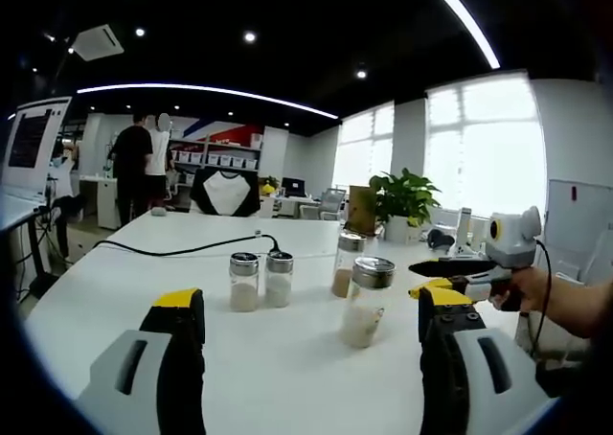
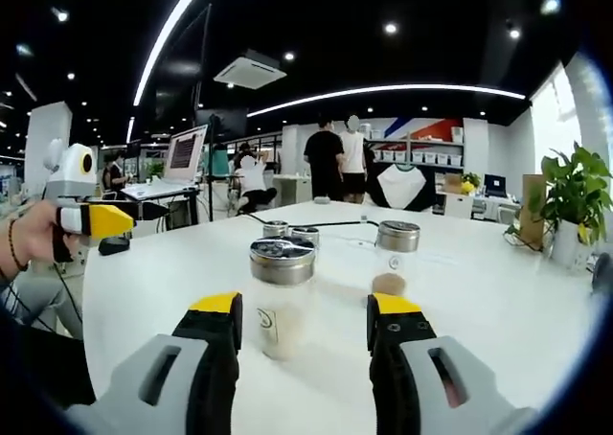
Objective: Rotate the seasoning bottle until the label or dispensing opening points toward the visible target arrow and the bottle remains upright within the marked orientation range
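Here, 4 seasoning bottles [image 1: 362,301] upright on white table [image 1: 115,272], left gripper [image 1: 311,320] jaws apart, right gripper [image 2: 305,325] jaws apart.

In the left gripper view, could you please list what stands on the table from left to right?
Pair of small shakers → nearest seasoning bottle → potted plant → right gripper, held in from the right.
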A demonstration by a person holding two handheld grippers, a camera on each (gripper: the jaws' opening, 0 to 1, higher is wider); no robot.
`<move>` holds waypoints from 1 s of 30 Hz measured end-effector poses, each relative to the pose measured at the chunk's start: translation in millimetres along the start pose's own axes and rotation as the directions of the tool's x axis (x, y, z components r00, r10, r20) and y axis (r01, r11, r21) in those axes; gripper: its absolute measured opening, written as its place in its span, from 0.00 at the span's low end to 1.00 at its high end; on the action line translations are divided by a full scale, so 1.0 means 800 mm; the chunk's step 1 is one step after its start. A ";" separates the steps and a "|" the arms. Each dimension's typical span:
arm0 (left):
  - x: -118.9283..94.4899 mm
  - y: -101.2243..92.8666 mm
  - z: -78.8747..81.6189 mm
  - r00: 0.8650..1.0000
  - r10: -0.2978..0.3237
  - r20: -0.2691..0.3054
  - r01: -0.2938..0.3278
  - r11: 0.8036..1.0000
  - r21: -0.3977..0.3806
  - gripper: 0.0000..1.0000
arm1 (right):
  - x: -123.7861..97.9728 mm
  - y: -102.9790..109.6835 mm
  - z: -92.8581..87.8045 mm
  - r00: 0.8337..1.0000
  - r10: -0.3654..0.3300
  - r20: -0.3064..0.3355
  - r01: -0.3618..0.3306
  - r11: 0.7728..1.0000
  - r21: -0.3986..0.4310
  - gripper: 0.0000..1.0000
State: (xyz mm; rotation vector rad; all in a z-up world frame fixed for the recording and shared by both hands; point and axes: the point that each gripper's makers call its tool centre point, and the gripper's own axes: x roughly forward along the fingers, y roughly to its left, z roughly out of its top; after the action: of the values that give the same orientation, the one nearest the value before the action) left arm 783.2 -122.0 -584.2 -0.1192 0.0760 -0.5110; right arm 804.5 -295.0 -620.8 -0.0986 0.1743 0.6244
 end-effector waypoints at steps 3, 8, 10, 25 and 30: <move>0.000 -0.003 -0.002 1.000 -0.003 -0.001 0.003 1.000 -0.005 0.98 | -0.009 -0.005 -0.003 1.000 -0.019 -0.001 0.019 1.000 0.010 0.54; 0.001 -0.010 -0.006 1.000 -0.015 -0.004 0.015 1.000 -0.003 0.98 | -0.033 -0.018 -0.014 0.998 -0.062 -0.015 0.062 0.998 0.005 0.55; 0.002 -0.010 -0.008 1.000 -0.019 -0.006 0.019 1.000 -0.006 0.98 | -0.042 -0.024 -0.014 0.997 -0.074 0.001 0.074 0.997 0.012 0.55; 0.004 -0.018 -0.008 0.999 -0.040 0.001 0.040 0.999 0.004 0.98 | -0.088 -0.057 -0.034 0.984 -0.176 -0.016 0.177 0.983 0.053 0.55; 0.005 -0.017 -0.009 0.999 -0.034 0.002 0.034 0.999 0.003 0.98 | -0.092 -0.060 -0.032 0.981 -0.192 -0.013 0.192 0.980 0.048 0.55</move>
State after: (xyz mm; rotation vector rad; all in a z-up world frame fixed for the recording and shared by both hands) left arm 779.6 -136.4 -589.5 -0.1179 0.0712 -0.5454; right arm 770.5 -379.4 -630.2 -0.0693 0.1861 0.4266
